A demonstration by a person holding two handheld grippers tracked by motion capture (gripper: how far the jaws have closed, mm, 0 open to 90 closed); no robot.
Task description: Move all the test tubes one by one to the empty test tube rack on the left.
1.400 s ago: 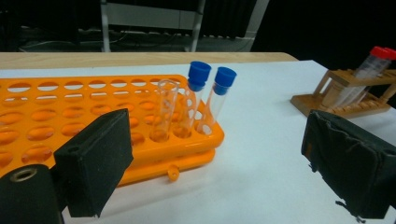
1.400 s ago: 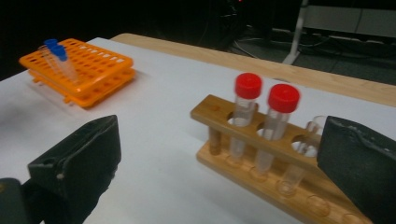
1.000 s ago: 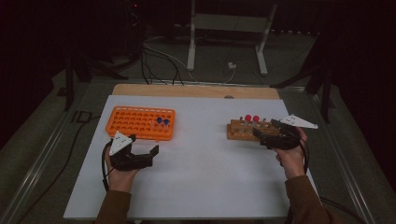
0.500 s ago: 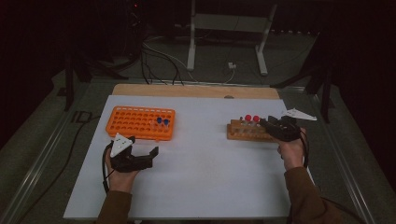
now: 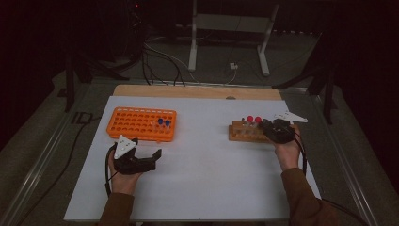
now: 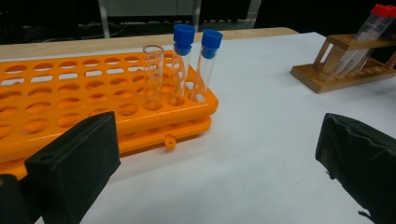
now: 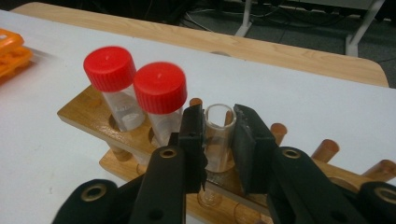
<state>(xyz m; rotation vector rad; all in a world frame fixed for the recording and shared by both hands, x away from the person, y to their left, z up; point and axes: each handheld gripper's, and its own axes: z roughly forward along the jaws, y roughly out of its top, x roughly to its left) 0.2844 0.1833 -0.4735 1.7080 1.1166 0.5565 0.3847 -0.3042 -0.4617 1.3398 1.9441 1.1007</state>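
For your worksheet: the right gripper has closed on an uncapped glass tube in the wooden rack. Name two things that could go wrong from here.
1. The right gripper pinches the uncapped tube near its rim, so the glass might crack or slip when lifted.
2. The two red-capped tubes stand right beside it; a tilted pull could knock them or drag the wooden rack along.

Dim, dark surroundings; sharp, evenly lit close-ups.

Materials and finishes, tabletop items
Clear glossy uncapped tube [image 7: 218, 135]; varnished wooden rack [image 7: 95, 116]; smooth red plastic caps [image 7: 159, 87]; glossy orange plastic rack [image 6: 93, 100]; matt white table sheet [image 5: 207, 174]; matt black right gripper [image 7: 219, 135] pads.
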